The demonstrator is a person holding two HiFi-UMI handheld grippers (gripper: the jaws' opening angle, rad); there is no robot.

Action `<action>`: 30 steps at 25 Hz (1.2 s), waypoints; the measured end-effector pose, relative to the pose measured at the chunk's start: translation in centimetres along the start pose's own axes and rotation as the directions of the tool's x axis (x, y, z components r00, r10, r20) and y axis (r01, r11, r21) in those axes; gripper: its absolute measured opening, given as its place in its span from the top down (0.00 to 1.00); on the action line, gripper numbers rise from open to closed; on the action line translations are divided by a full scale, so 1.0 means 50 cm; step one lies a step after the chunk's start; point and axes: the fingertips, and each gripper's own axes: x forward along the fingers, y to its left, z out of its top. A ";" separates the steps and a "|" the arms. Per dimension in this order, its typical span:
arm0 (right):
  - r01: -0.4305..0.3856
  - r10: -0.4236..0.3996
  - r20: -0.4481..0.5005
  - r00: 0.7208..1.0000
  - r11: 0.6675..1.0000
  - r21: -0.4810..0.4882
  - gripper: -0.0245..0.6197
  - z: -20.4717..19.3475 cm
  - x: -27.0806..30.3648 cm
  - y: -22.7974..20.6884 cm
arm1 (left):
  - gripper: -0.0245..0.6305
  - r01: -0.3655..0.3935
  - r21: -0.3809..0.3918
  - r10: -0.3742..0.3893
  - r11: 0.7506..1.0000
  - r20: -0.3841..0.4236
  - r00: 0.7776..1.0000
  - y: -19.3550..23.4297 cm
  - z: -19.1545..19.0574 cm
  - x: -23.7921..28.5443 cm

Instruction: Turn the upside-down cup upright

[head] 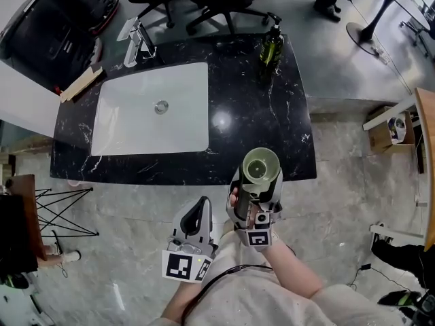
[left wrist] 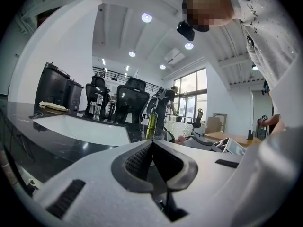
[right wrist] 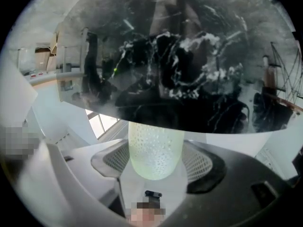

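Now holds the pale green cup point(head: 261, 164), mouth upward, clamped in the right gripper point(head: 262, 180) fingers by the tabletop point(head: 258, 114) edge, left gripper point(head: 201, 206) fingers together.

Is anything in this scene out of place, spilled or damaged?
Nothing is spilled or damaged. Only the pale green cup is off the counter: the right gripper holds it between its jaws in the air near the front edge, mouth facing roughly up.
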 end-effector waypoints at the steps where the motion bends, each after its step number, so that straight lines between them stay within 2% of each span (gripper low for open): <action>1: -0.001 0.001 -0.002 1.000 1.000 0.000 0.46 0.000 0.000 0.001 | 0.95 -0.003 -0.001 0.003 1.000 -0.001 1.000 0.001 -0.001 -0.001; 5: 0.009 -0.009 -0.019 1.000 1.000 -0.019 0.46 0.002 -0.001 0.001 | 0.95 -0.001 -0.002 0.001 1.000 0.002 1.000 -0.003 0.000 0.001; 11: 0.043 -0.049 -0.058 0.997 0.994 -0.105 0.45 0.006 -0.006 0.002 | 0.95 0.001 -0.013 -0.001 1.000 -0.002 1.000 -0.009 -0.005 -0.001; 20: 0.039 -0.048 -0.089 0.995 0.994 -0.105 0.35 0.003 -0.009 0.006 | 0.95 0.002 -0.026 -0.002 1.000 -0.005 1.000 -0.016 -0.011 -0.010; 24: 0.049 -0.066 -0.133 0.989 0.991 -0.124 0.34 -0.011 -0.018 0.004 | 0.95 0.004 -0.025 -0.004 1.000 -0.005 1.000 -0.018 -0.010 -0.018; 28: 0.111 -0.143 -0.229 0.963 0.983 -0.147 0.34 -0.067 -0.032 -0.019 | 0.95 -0.001 -0.041 0.001 0.999 0.004 1.000 -0.015 -0.010 -0.027; 30: 0.167 -0.238 -0.300 0.924 0.955 -0.245 0.34 -0.106 -0.045 -0.039 | 0.95 -0.001 -0.043 0.002 0.999 0.014 1.000 -0.013 -0.008 -0.029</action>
